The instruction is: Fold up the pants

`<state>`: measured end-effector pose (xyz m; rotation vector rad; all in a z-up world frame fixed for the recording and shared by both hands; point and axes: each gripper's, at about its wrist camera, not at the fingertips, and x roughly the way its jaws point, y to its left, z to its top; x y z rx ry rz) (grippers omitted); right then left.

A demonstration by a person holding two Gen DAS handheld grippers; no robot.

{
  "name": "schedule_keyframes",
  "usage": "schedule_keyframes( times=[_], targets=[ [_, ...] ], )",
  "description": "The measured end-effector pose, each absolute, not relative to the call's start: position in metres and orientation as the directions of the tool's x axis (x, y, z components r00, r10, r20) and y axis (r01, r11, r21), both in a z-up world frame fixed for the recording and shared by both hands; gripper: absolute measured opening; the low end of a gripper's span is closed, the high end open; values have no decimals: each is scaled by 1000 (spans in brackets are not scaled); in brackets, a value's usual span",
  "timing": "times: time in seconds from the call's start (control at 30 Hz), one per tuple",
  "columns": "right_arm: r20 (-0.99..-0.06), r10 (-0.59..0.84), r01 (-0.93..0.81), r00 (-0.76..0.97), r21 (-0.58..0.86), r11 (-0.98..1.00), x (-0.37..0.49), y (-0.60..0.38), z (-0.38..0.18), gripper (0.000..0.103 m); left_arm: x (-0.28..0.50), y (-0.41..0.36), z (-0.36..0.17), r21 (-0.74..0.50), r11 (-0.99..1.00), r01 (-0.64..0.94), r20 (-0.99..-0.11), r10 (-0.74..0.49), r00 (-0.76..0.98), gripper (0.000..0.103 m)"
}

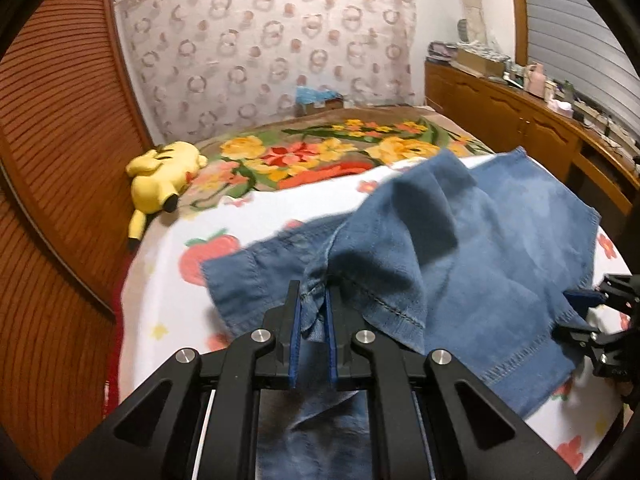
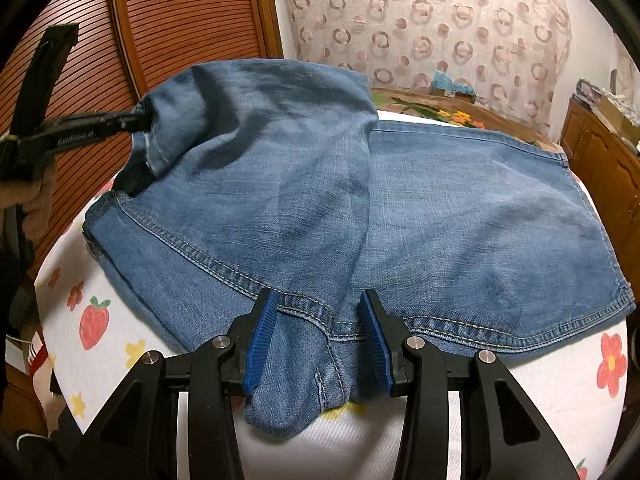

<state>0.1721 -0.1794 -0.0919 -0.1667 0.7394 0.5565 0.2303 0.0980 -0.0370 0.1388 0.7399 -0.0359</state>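
Note:
Blue denim pants lie partly folded on a white strawberry-print blanket on the bed. My left gripper is shut on a bunched hem of the pants and holds it lifted; it also shows at the left of the right wrist view. My right gripper is open, its jaws standing either side of a folded denim edge that rests between them. It shows at the right edge of the left wrist view.
A yellow plush toy lies at the bed's left by the slatted wooden wall. A floral blanket covers the far bed. A wooden dresser with clutter runs along the right. A patterned curtain hangs behind.

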Motion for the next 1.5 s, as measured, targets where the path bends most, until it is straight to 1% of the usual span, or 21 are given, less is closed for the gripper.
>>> schedule_keyframes(
  times=[0.1, 0.3, 0.37, 0.43, 0.47, 0.67, 0.93, 1.07, 1.13, 1.2, 1.27, 1.3, 1.37, 1.43, 1.47, 1.5],
  targets=[
    [-679, 419, -536, 603, 45, 843, 173, -180, -93, 45, 238, 110, -33, 116, 992, 53, -671, 39, 741, 12],
    [-678, 421, -537, 602, 47, 842, 172, -181, -92, 45, 241, 131, -26, 100, 995, 8, -675, 62, 735, 20],
    [-678, 421, -537, 603, 46, 843, 172, -181, -93, 45, 239, 138, -24, 93, 996, -15, -672, 74, 736, 34],
    [-678, 421, -537, 603, 46, 842, 172, -181, -93, 45, 235, 147, -22, 67, 997, -41, -668, 76, 741, 40],
    [-678, 421, -537, 603, 46, 842, 172, -181, -92, 45, 233, 148, -22, 51, 998, -44, -667, 67, 742, 42],
    [-678, 420, -537, 603, 45, 843, 171, -182, -92, 45, 223, 134, -35, 30, 999, 10, -674, 13, 739, 43],
    [-678, 419, -536, 604, 44, 843, 171, -181, -92, 45, 204, 102, -73, 3, 995, 101, -724, -68, 687, 43],
    [-674, 418, -535, 609, 40, 844, 170, -181, -91, 45, 191, 96, -87, -14, 993, 115, -740, -88, 667, 43],
    [-671, 417, -533, 614, 37, 845, 169, -182, -90, 46, 183, 98, -90, -25, 994, 104, -733, -89, 675, 43],
    [-668, 410, -527, 620, 32, 849, 166, -182, -87, 48, 179, 101, -90, -47, 994, 99, -728, -102, 677, 43],
    [-665, 411, -526, 623, 33, 850, 163, -183, -83, 49, 173, 102, -89, -71, 992, 105, -725, -124, 677, 28],
    [-661, 415, -529, 625, 32, 848, 160, -184, -81, 50, 169, 100, -87, -67, 991, 116, -722, -128, 680, 25],
    [-651, 423, -535, 630, 31, 844, 155, -186, -74, 50, 161, 95, -85, -53, 990, 131, -713, -129, 689, 15],
    [-644, 433, -538, 631, 39, 842, 152, -188, -70, 50, 151, 92, -80, -50, 988, 143, -698, -137, 703, 10],
    [-642, 437, -541, 630, 41, 840, 151, -189, -68, 50, 144, 93, -76, -57, 988, 141, -685, -141, 715, 4],
    [-641, 437, -541, 631, 41, 840, 150, -191, -67, 50, 139, 93, -72, -60, 989, 136, -676, -141, 723, 4]
  ],
)
